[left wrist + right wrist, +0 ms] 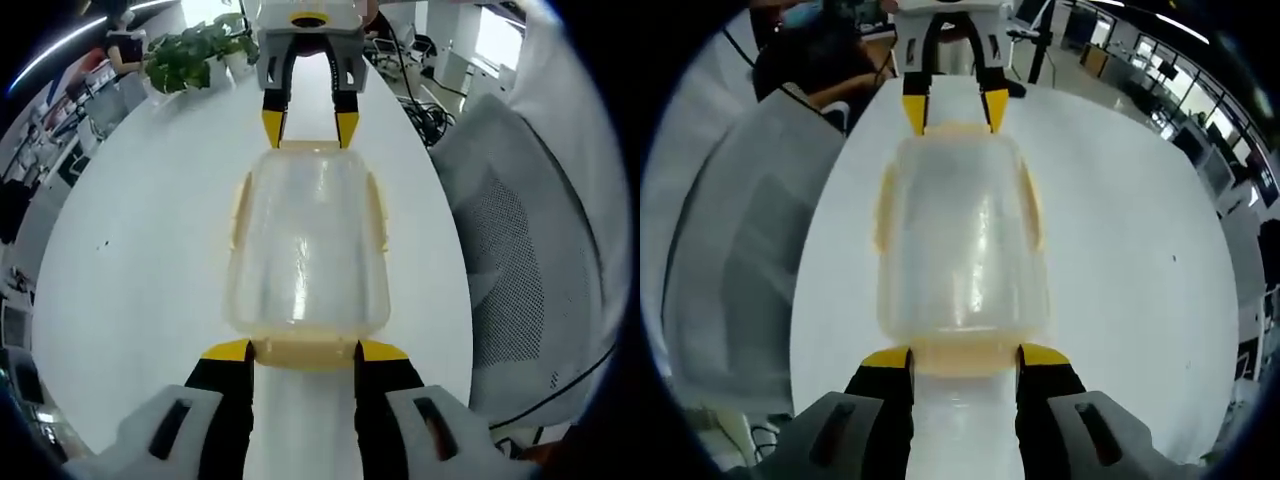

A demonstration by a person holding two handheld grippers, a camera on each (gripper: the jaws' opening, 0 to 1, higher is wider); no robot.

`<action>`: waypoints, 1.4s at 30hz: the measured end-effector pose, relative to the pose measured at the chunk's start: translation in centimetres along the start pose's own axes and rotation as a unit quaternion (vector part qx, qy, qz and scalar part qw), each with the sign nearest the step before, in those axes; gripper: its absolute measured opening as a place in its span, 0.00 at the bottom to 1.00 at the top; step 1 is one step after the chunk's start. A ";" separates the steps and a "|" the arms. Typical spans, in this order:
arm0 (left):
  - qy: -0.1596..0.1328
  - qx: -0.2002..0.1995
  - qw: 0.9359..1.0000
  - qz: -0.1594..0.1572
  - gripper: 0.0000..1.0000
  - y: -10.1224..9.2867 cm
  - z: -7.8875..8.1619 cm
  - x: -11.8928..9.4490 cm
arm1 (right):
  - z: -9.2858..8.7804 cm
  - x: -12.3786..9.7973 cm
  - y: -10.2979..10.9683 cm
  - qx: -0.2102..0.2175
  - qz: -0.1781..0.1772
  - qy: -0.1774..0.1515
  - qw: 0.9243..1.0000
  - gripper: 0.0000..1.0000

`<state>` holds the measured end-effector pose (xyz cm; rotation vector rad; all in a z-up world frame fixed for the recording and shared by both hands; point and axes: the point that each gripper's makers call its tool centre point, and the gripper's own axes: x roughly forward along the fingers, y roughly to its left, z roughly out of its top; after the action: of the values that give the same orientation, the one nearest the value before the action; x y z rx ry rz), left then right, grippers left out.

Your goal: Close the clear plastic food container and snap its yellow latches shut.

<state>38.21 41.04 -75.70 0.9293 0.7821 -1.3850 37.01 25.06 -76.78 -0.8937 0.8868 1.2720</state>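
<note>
In the left gripper view, going left to right: office desks and a person sit way off at the far left edge, then a leafy potted plant (195,52) stands at the far end of the long white table (130,260). Dead centre on that table is the clear plastic food container (308,245), lid on top, with yellow latches (241,210) running along its long sides. The left gripper (303,352) comes up from the bottom with its yellow-tipped jaws spread apart, one at each corner of the yellow latch on the near short end, right up against it, though whether they're actually pinching it can't be told. The right gripper (310,128) faces it from the container's far end, jaws likewise apart. Off to the right there's a white mesh office chair (520,240) tucked beside the table edge. In the right gripper view it's the mirror setup: a chair back (740,260) on the left, the container (960,240) in the middle of the table (1120,260), the right gripper (965,358) open around the near end latch and the left gripper (953,108) at the far end. No brand, label or readable writing turns up on the container or the grippers.
</note>
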 end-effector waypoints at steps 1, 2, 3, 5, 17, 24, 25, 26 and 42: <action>-0.001 0.000 1.000 0.001 0.38 0.0 0.1 0.0 | -0.1 0.0 0.0 0.000 0.000 0.000 1.000 0.38; -0.001 0.000 1.000 0.000 0.38 0.0 0.2 0.0 | -0.2 0.0 0.0 0.000 0.000 0.000 1.000 0.38; -0.001 0.000 1.000 0.000 0.38 -0.1 0.4 0.1 | -0.3 -0.1 0.0 -0.001 0.001 0.001 1.000 0.38; -0.002 0.000 1.000 0.001 0.38 -0.1 0.7 0.3 | -0.6 -0.3 0.1 -0.001 0.001 0.002 1.000 0.38; -0.006 -0.001 1.000 0.001 0.38 -0.1 2.6 1.0 | -2.5 -1.1 -0.1 0.000 0.000 0.004 1.000 0.38; -0.006 -0.001 1.000 -0.002 0.38 -0.2 3.4 1.6 | -3.4 -1.5 0.0 0.000 0.002 0.006 1.000 0.38; -0.006 -0.001 1.000 -0.002 0.38 -0.2 3.6 1.7 | -3.5 -1.5 0.0 0.000 0.003 0.007 1.000 0.38; -0.007 0.000 1.000 -0.002 0.38 -0.2 3.6 1.7 | -3.6 -1.6 0.0 0.000 0.003 0.007 1.000 0.38; -0.014 0.000 1.000 -0.010 0.38 -0.2 5.6 3.2 | -5.9 -2.2 -0.1 0.007 0.012 0.011 1.000 0.38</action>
<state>37.79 34.61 -76.08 0.9014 0.7723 -1.4128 36.60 18.73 -77.09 -0.8896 0.9264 1.2777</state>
